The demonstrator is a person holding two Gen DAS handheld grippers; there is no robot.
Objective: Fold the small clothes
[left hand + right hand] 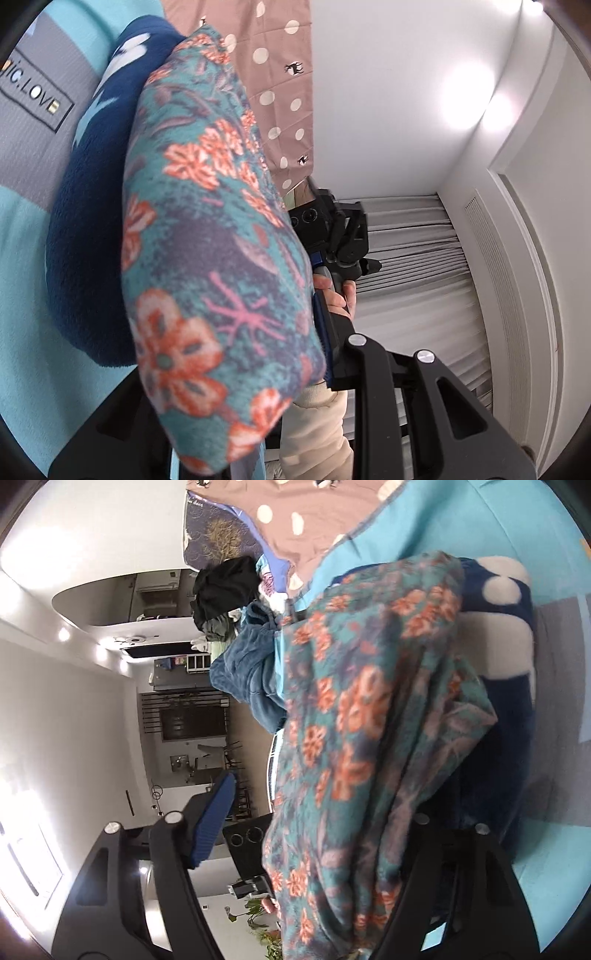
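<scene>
— Where did my tongs stand?
— Your left tongs point(236, 350) were clenched on the floral fleece point(207, 236). Your right tongs point(332, 812) stood released, with the cloth draped over one finger.
— And progress?
— Early, I'd judge. The fleece hung bunched against the navy fleece point(85, 258) on the teal cover point(22, 295), and a heap of clothes point(243, 672) waited.

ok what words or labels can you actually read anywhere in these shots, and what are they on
"IC.LOVE" on a boxed label on the grey panel of the light blue bedding, left wrist view; its left end is cut off by the picture's edge, so it may be part of a longer word.
Pale script on the dark tree-print cloth, right wrist view: too small and blurred to read.
Nothing else legible.
</scene>
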